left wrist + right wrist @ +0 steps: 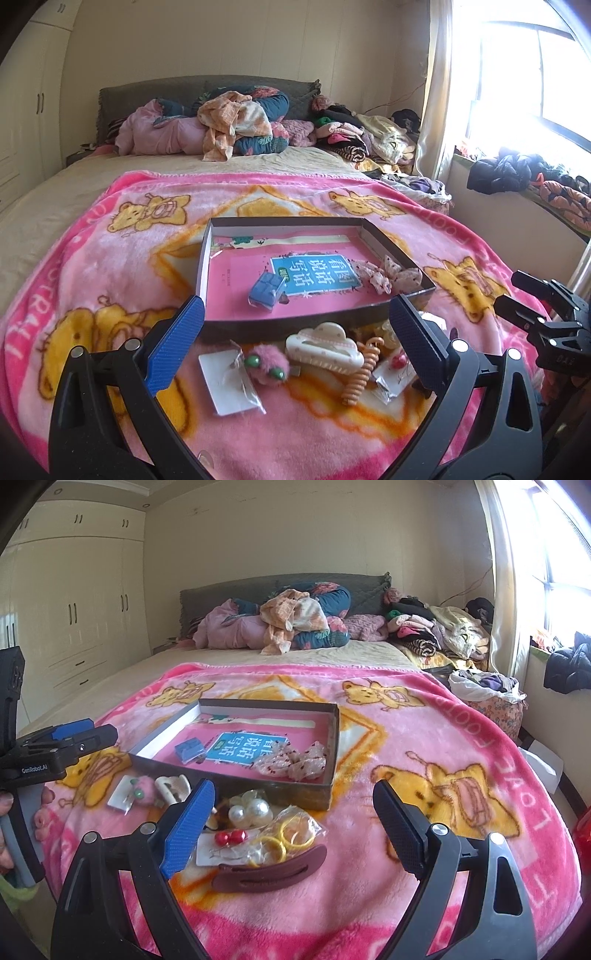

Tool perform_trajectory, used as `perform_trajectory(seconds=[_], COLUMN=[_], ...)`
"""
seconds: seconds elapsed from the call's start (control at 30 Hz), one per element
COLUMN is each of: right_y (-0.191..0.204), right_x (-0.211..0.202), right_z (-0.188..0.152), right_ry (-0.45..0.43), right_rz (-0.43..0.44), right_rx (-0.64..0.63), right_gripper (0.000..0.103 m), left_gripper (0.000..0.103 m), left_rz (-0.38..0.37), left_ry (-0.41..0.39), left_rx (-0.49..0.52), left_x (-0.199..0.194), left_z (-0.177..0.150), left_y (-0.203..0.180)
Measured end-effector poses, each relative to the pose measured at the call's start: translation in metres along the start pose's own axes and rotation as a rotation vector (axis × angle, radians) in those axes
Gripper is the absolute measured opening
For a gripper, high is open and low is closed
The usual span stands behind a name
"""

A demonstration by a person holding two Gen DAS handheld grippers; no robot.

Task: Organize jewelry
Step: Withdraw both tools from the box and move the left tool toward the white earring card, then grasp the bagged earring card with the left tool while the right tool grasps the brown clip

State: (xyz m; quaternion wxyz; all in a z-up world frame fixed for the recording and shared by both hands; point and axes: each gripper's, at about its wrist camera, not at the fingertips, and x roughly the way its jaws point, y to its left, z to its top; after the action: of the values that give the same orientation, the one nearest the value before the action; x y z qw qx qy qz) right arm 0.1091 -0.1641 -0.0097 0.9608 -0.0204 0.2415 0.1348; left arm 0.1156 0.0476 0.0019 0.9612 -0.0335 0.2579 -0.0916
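Jewelry and hair pieces lie scattered on a pink blanket (pixel 110 258) in the lower middle of both views, just in front of a shallow cardboard box (pixel 207 258).

In the left wrist view, the left gripper (pixel 295 314) is spread wide and holds nothing. Between its blue fingers lie a white card (pixel 221 384), a fuzzy pink clip with green eyes (pixel 267 365), a cream claw clip (pixel 321 345) and an orange coil hair tie (pixel 360 376). The claw clip sits just beside the box's near wall. Inside the box, at the middle of the frame, are a small blue packet (pixel 266 290) and a frilly pink scrunchie (pixel 384 275) toward the right wall.

In the right wrist view, the right gripper (pixel 295 801) is also spread wide and holds nothing. Between its fingers, low in the frame, lie a pearl cluster (pixel 249 810), red bead earrings (pixel 231 837) on a card, yellow hair rings in a clear bag (pixel 288 840) and a brown hair clip (pixel 271 873) nearest the camera. The left gripper shows at the left edge of this view, well apart from the pile.
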Motion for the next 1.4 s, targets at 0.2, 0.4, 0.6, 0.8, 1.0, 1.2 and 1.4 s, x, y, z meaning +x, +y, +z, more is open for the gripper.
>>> perform_trajectory(seconds=[0.2,0.4,0.6,0.8,1.0,1.2,1.4], right_y=[0.007,0.009,0.008,0.005,0.004,0.004,0.005], right_x=[-0.002,0.001,0.007,0.02,0.033,0.043,0.057], right_z=[-0.009,-0.019,-0.033,-0.041,-0.048,-0.049,-0.051], right_ry=[0.024,0.071,0.124,0.175,0.225,0.25,0.291], right_rz=[0.014,0.033,0.038,0.036,0.03,0.028,0.042], right_rx=[-0.013,-0.027,-0.03,-0.012,0.01,0.019,0.027], right_gripper=[0.085,0.085,0.092,0.092,0.092,0.093,0.094], left_gripper=[0.091,0.091,0.091,0.091,0.091,0.091,0.085], left_rz=[0.005,0.001,-0.007,0.01,0.074,0.113,0.095], left_ry=[0.025,0.052,0.098,0.143,0.174,0.197,0.224], left_rx=[-0.001,0.004,0.02,0.021,-0.015,-0.069,-0.101], left_x=[-0.002,-0.004,0.003,0.014,0.029,0.045,0.06], left_z=[-0.013,-0.028,-0.044,-0.059,-0.065,-0.065,-0.066], left_y=[0.004,0.007,0.006,0.012,0.031,0.053,0.059])
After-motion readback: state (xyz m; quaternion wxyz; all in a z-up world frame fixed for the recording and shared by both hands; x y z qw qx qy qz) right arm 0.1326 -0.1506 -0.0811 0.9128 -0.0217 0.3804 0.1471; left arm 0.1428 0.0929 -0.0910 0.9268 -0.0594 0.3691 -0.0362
